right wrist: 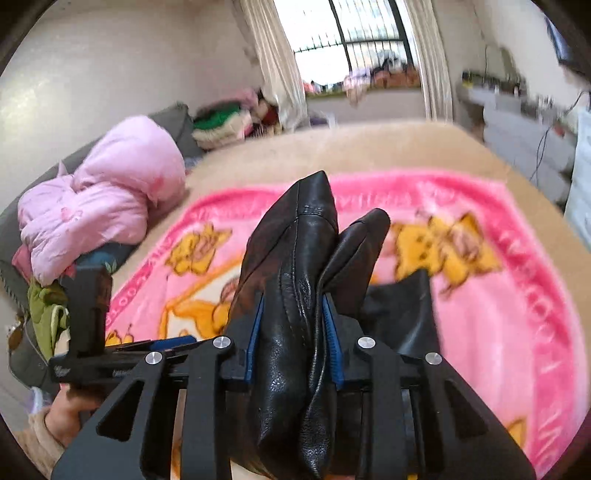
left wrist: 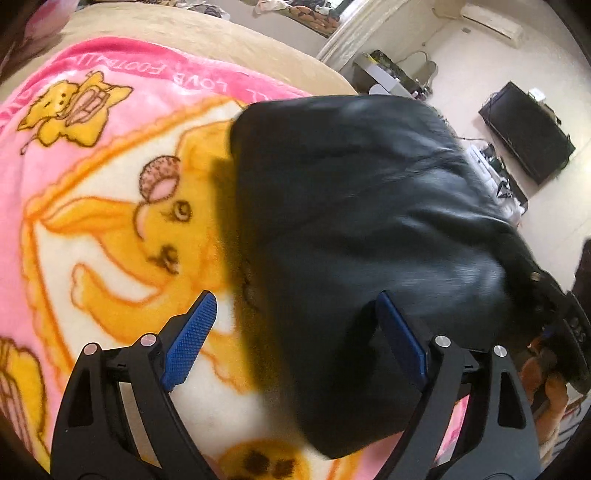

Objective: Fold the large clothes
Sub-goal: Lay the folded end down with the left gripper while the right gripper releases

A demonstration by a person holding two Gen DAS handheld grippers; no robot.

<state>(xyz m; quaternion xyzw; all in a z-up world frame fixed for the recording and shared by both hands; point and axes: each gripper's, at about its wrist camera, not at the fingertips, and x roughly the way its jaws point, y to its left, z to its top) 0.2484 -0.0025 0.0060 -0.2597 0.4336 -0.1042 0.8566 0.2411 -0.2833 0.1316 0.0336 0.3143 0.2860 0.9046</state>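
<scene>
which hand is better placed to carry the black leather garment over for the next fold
Right. The right gripper is already clamped on the black leather garment, lifting it off the pink blanket. The left gripper is open, holding nothing.

A lived-in home bedroom.
A bed (right wrist: pixel 369 147) carries a pink cartoon blanket (right wrist: pixel 498 295); a pink quilt (right wrist: pixel 103 206) sits at nine o'clock, a curtained window (right wrist: pixel 351 37) at twelve, and a wall air conditioner (left wrist: pixel 491 20) hangs opposite.
</scene>
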